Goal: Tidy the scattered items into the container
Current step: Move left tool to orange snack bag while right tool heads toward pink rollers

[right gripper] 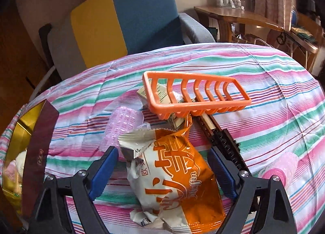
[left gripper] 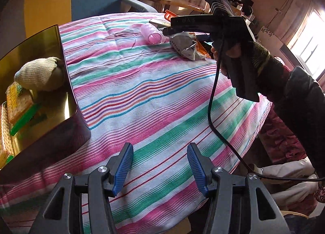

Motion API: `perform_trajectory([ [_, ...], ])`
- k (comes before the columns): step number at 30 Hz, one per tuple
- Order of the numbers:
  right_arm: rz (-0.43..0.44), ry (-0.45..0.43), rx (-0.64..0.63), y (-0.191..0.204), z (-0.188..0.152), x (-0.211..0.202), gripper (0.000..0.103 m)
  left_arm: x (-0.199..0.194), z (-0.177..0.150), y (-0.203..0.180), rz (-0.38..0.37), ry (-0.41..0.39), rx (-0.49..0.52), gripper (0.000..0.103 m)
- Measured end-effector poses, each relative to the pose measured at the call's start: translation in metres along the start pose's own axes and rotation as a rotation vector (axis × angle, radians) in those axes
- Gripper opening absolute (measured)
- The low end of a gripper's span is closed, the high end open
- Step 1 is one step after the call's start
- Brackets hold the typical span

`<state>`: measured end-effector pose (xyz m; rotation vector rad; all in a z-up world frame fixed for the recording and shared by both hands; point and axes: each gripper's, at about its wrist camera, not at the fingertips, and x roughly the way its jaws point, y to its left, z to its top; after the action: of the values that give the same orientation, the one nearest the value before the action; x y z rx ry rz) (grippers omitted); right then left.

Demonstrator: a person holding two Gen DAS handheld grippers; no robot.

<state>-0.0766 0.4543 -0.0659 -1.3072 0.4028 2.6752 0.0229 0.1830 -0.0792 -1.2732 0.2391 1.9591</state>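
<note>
The container is a gold-lined maroon box [left gripper: 67,116], at the left of the striped table; it holds a cream knit bundle [left gripper: 38,75], cracker packs [left gripper: 17,104] and a green comb [left gripper: 25,119]. It also shows in the right wrist view [right gripper: 43,138]. My left gripper [left gripper: 160,165] is open and empty above the cloth beside the box. My right gripper [right gripper: 162,169] is open, its blue pads either side of an orange-and-white Muffin snack packet [right gripper: 172,177] lying on the table. An orange plastic rack [right gripper: 195,94], a pink hair roller [right gripper: 119,126], a second pink roller [right gripper: 282,169] and a dark brush [right gripper: 221,142] lie close by.
A small printed box [right gripper: 150,94] lies under the rack. A blue, yellow and grey armchair [right gripper: 126,25] stands behind the round table [right gripper: 274,83]. A wooden side table with cups [right gripper: 233,12] is at the back right. My right gripper's cable [left gripper: 215,100] hangs over the table edge.
</note>
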Motion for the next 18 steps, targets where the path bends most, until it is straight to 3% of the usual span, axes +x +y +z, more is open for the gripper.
perform_trajectory([
  [4, 0.072, 0.038, -0.043, 0.015, -0.022, -0.007, 0.068, -0.002, -0.002, 0.0, -0.003, -0.005, -0.011, 0.056],
  [9, 0.147, 0.044, -0.074, 0.036, -0.061, -0.028, 0.068, -0.005, -0.006, 0.002, -0.008, -0.011, -0.029, 0.056],
  [12, 0.192, 0.06, -0.065, 0.043, -0.084, -0.041, 0.071, -0.009, -0.008, 0.003, -0.008, -0.014, -0.042, 0.056],
  [13, 0.2, 0.059, -0.052, 0.042, -0.091, -0.046, 0.077, -0.01, -0.008, 0.003, -0.005, -0.015, -0.045, 0.056],
  [18, 0.17, 0.01, 0.021, 0.021, -0.113, -0.082, 0.089, -0.016, 0.0, -0.001, -0.005, -0.033, -0.042, 0.057],
])
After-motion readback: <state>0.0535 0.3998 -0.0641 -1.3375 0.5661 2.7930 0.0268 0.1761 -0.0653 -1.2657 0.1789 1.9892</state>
